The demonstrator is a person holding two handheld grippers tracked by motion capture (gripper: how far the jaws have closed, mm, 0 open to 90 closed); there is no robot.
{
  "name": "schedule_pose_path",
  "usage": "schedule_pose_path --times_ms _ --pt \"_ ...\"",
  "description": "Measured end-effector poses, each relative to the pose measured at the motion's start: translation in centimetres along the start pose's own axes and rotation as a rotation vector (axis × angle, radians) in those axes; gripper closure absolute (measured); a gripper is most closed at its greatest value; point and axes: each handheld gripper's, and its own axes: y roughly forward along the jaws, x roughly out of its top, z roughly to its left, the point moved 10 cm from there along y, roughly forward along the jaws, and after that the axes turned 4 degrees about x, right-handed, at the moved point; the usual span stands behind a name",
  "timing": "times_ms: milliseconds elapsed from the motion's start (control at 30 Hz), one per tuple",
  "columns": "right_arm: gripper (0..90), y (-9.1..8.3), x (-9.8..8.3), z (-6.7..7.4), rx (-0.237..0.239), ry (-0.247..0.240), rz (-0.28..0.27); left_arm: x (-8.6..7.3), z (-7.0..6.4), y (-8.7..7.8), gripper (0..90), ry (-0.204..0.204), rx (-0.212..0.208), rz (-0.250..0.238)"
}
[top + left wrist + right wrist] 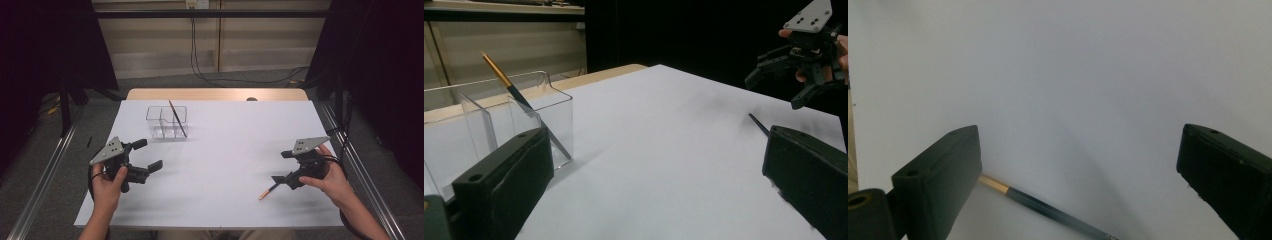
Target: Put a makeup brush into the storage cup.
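Observation:
A thin brush with a gold ferrule (268, 190) lies on the white table (225, 145) at the front right. My right gripper (281, 166) hovers open just above its dark end; in the right gripper view the brush (1048, 210) lies low between the spread jaws of that gripper (1078, 150), touching neither pad. A second brush (177, 118) leans in a clear compartment box (160, 122) at the back left. My left gripper (151, 154) is open and empty in front of that box. From the left gripper view (654, 145) the box (544, 115) and its leaning brush (506, 82) sit close by.
Cables run across the floor beyond the table's wooden far edge (215, 94). Metal rails flank the table on both sides. In the left gripper view the right gripper (804, 65) hangs above the lying brush (758, 124).

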Motion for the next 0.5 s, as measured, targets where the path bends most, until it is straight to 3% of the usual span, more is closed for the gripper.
schedule_pose_path --times_ms 267,500 --pt "4.5 0.2 -0.8 -0.3 0.001 -0.018 0.095 -0.1 0.1 -0.1 0.0 0.003 0.007 0.005" --pt "4.5 0.1 -1.3 -0.4 0.003 -0.024 0.146 -0.2 0.0 0.0 0.0 0.005 0.001 0.012"
